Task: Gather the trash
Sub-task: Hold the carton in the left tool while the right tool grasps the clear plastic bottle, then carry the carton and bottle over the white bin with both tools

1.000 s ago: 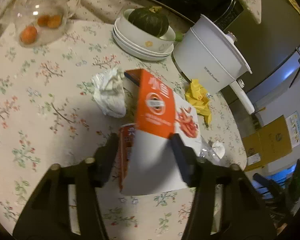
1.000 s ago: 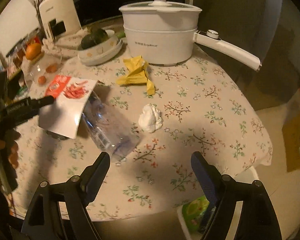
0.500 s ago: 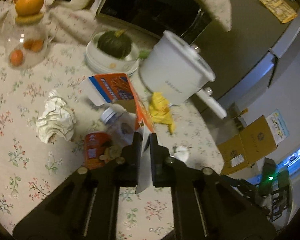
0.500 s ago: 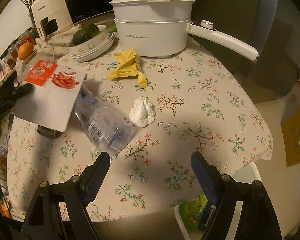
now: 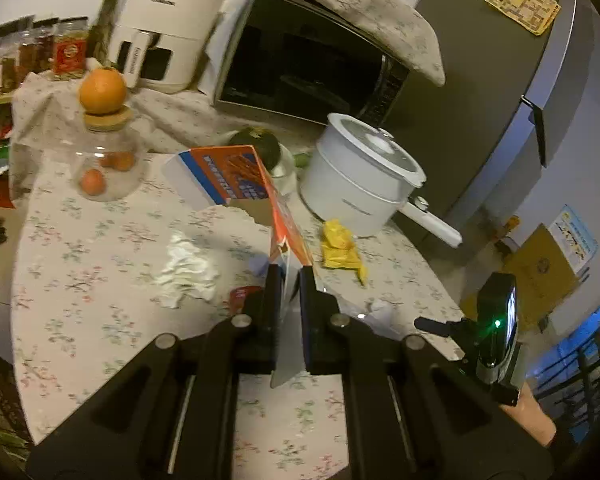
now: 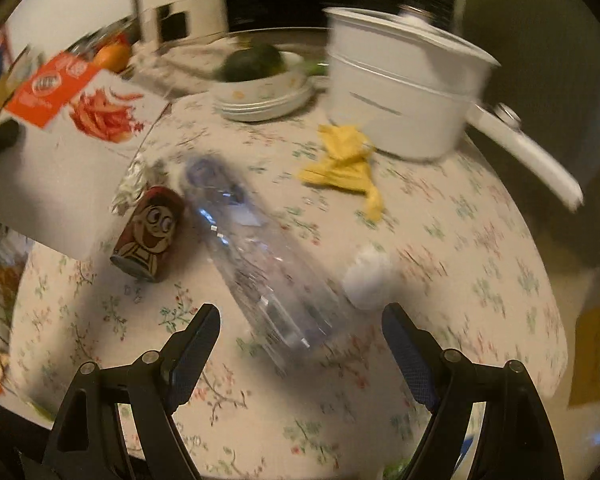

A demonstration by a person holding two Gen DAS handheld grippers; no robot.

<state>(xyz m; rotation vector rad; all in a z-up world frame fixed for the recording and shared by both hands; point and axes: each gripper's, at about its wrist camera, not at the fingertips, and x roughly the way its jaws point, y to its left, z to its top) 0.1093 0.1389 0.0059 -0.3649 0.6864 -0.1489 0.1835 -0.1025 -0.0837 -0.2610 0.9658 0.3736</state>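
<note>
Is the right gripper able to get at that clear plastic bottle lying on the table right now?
Probably yes: the right gripper is open, and the bottle lies uncovered just ahead of its fingertips.

Both views are dimly lit in a warm yellowish cast. The right wrist view is smeared by motion blur (the white pot (image 6: 404,92) and clear bottle (image 6: 268,264) most of all), while the left wrist view is held sharper. Straight edges are bent by fisheye distortion, and dark corners are seen. Soft shadows are cast on the table (image 5: 100,280).
</note>
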